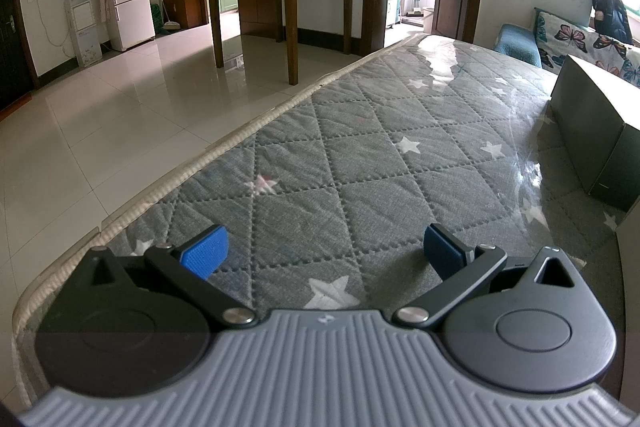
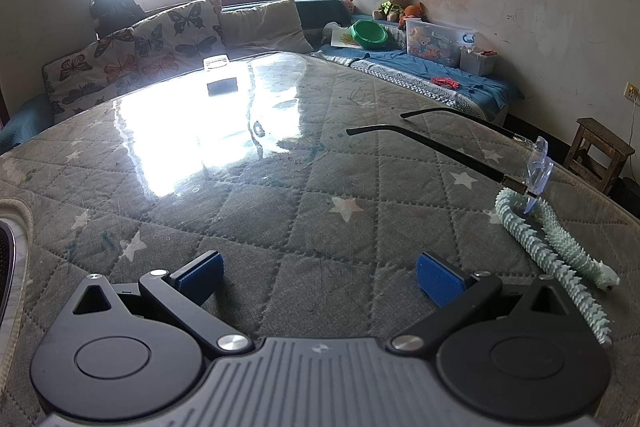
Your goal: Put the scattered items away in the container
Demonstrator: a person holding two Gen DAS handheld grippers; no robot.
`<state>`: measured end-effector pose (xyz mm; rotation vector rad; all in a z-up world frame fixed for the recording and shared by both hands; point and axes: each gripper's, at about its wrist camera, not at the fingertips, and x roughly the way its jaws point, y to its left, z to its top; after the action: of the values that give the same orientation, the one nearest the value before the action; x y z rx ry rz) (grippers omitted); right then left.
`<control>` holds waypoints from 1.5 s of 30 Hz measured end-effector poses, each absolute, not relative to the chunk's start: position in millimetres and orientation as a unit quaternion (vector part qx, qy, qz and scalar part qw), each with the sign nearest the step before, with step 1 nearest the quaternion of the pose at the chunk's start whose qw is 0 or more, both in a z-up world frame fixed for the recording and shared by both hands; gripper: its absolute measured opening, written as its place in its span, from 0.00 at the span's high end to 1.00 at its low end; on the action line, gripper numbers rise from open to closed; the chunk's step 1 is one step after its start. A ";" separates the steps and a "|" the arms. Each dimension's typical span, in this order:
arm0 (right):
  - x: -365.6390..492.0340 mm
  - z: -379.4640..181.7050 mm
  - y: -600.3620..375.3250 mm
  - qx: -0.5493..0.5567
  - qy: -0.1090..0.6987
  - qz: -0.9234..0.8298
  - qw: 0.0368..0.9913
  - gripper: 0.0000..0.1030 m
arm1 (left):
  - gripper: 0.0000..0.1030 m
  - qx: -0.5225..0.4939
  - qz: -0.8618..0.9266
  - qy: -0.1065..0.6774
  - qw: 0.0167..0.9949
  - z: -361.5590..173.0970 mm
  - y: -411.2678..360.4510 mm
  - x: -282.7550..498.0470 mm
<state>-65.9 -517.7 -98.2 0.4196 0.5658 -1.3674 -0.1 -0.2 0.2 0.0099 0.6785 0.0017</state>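
We see a broad table under a grey quilted star-print cloth with a glossy clear plastic sheet over it, slick and full of glare; at its far right edge in the left wrist view stands a dark rigid box with flat matte walls, which we take for the container, though its inside is hidden from us; a pale green jointed toy dragon, spiny and segmented, lies curled on the cloth at the right of the right wrist view, and a pair of thin black-armed spectacles with clear lenses rests just behind it, one lens touching the dragon's curl; so two items lie out of the box, and we judge gathering is in hand; the next move calls for a careful pinch on a thin arm or a bumpy body. The left gripper and the right gripper hover spread wide, ribbed blue pads empty.
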 end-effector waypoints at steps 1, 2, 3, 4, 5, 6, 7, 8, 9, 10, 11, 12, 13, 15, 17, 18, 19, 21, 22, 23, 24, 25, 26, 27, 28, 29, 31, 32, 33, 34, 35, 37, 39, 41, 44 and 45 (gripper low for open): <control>-66.3 -98.3 -517.6 0.190 0.255 -0.618 0.719 0.00 | 0.00 0.005 0.001 0.333 0.943 0.2 -0.3 -0.1; -66.8 -98.4 -517.4 0.191 0.254 -0.617 0.719 0.00 | 0.00 0.005 0.000 0.333 0.943 0.3 -0.4 -0.2; -67.2 -98.5 -517.3 0.192 0.253 -0.617 0.720 0.00 | 0.00 0.005 0.000 0.333 0.943 0.4 -0.5 -0.2; -67.6 -98.6 -517.2 0.193 0.253 -0.617 0.720 0.00 | 0.00 0.006 0.000 0.333 0.943 0.5 -0.6 -0.3; -68.1 -98.7 -517.0 0.193 0.252 -0.616 0.721 0.00 | 0.00 0.006 -0.001 0.333 0.943 0.5 -0.7 -0.3; -68.5 -98.8 -516.9 0.194 0.251 -0.616 0.721 0.00 | 0.00 0.006 -0.001 0.333 0.943 0.6 -0.7 -0.3; -68.9 -98.9 -516.8 0.195 0.250 -0.615 0.722 0.00 | 0.00 0.006 -0.001 0.334 0.943 0.7 -0.8 -0.4; -69.4 -99.0 -516.6 0.196 0.250 -0.615 0.722 0.00 | 0.00 0.006 -0.002 0.334 0.943 0.8 -0.9 -0.4; -69.8 -99.1 -516.5 0.196 0.249 -0.615 0.722 0.00 | 0.00 0.006 -0.002 0.334 0.943 0.8 -1.0 -0.5; -70.2 -99.2 -516.3 0.197 0.248 -0.614 0.723 0.00 | 0.00 0.007 -0.002 0.334 0.943 0.9 -1.1 -0.5; -70.6 -99.3 -516.2 0.198 0.247 -0.614 0.723 0.00 | 0.00 0.007 -0.002 0.334 0.943 1.0 -1.2 -0.5; -70.4 -98.5 -514.0 0.195 0.249 -0.611 0.726 0.00 | 0.00 0.007 -0.003 0.334 0.943 1.1 -1.3 -0.6; -69.9 -97.3 -510.8 0.191 0.252 -0.606 0.730 0.00 | 0.00 0.007 -0.003 0.334 0.943 1.1 -1.4 -0.6; -68.9 -94.8 -504.4 0.182 0.257 -0.596 0.739 0.00 | 0.00 0.007 -0.004 0.334 0.942 1.3 -1.5 -0.7; -67.8 -92.3 -498.0 0.174 0.263 -0.586 0.747 0.00 | 0.00 0.008 -0.004 0.335 0.942 1.4 -1.7 -0.8; -67.3 -91.0 -494.7 0.170 0.266 -0.581 0.750 0.00 | 0.00 0.008 -0.006 0.335 0.942 1.4 -1.0 -1.5; -66.8 -89.8 -491.5 0.166 0.269 -0.576 0.754 0.00 | 0.00 0.008 -0.007 0.336 0.942 1.6 -0.3 -3.2; -65.8 -87.3 -485.1 0.157 0.274 -0.565 0.762 0.00 | 0.00 0.011 -0.010 0.338 0.941 2.2 1.1 -7.5; -65.3 -86.1 -481.9 0.153 0.277 -0.560 0.766 0.00 | 0.00 0.013 -0.012 0.339 0.941 2.6 2.2 -10.2; -64.7 -84.8 -478.7 0.148 0.280 -0.555 0.769 0.00 | 0.00 0.016 -0.014 0.339 0.941 3.4 3.1 -13.2; -64.0 -83.8 -473.9 0.145 0.283 -0.548 0.774 0.00 | 0.00 0.018 -0.016 0.339 0.941 4.1 4.5 -16.9; -63.1 -82.8 -468.3 0.142 0.286 -0.540 0.778 0.00 | 0.00 0.021 -0.017 0.338 0.941 4.7 6.0 -21.0; -62.3 -81.9 -462.8 0.138 0.289 -0.533 0.783 0.00 | 0.00 0.023 -0.019 0.338 0.941 5.1 6.7 -24.2; -61.4 -80.9 -457.2 0.135 0.293 -0.525 0.788 0.00 | 0.00 0.026 -0.024 0.338 0.941 5.4 7.9 -28.2; -60.6 -80.0 -451.6 0.132 0.296 -0.517 0.792 0.00 | 0.00 0.029 -0.028 0.337 0.941 5.8 9.7 -32.6; -59.7 -79.0 -446.1 0.129 0.299 -0.509 0.797 0.00 | 0.00 0.031 -0.031 0.337 0.940 6.4 11.5 -36.8; -58.0 -77.1 -434.9 0.122 0.305 -0.494 0.805 0.00 | 0.00 0.034 -0.034 0.338 0.940 7.9 15.0 -44.5; -57.1 -76.2 -429.4 0.119 0.308 -0.486 0.809 0.00 | 0.00 0.034 -0.038 0.338 0.940 8.9 16.5 -47.8; -56.3 -75.3 -423.8 0.115 0.311 -0.478 0.813 0.00 | 0.00 0.034 -0.042 0.338 0.939 10.4 18.3 -51.7; -55.4 -74.3 -418.3 0.112 0.315 -0.469 0.817 0.00 | 0.00 0.034 -0.048 0.338 0.939 12.2 20.6 -56.2; -54.6 -73.4 -412.7 0.109 0.318 -0.461 0.821 0.00 | 0.00 0.037 -0.053 0.337 0.939 13.9 22.5 -61.2; -52.9 -71.5 -401.6 0.102 0.323 -0.445 0.829 0.00 | 0.00 0.047 -0.061 0.335 0.939 17.4 21.8 -68.7; -50.5 -70.0 -392.0 0.098 0.331 -0.426 0.836 0.00 | 0.00 0.055 -0.071 0.330 0.940 20.6 23.0 -78.7; -48.6 -68.2 -379.3 0.094 0.338 -0.403 0.845 0.00 | 0.00 0.061 -0.082 0.326 0.940 24.4 24.0 -88.2; -47.2 -66.2 -365.7 0.092 0.344 -0.377 0.855 0.00 | 0.00 0.069 -0.098 0.324 0.938 30.2 21.7 -101.7; -46.5 -65.3 -360.7 0.091 0.346 -0.369 0.858 0.00 | 0.00 0.071 -0.105 0.324 0.938 32.1 18.2 -103.5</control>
<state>-46.5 -360.7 -65.3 0.1909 0.7270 -0.7744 -103.5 18.2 32.1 0.1452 0.6612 -0.2141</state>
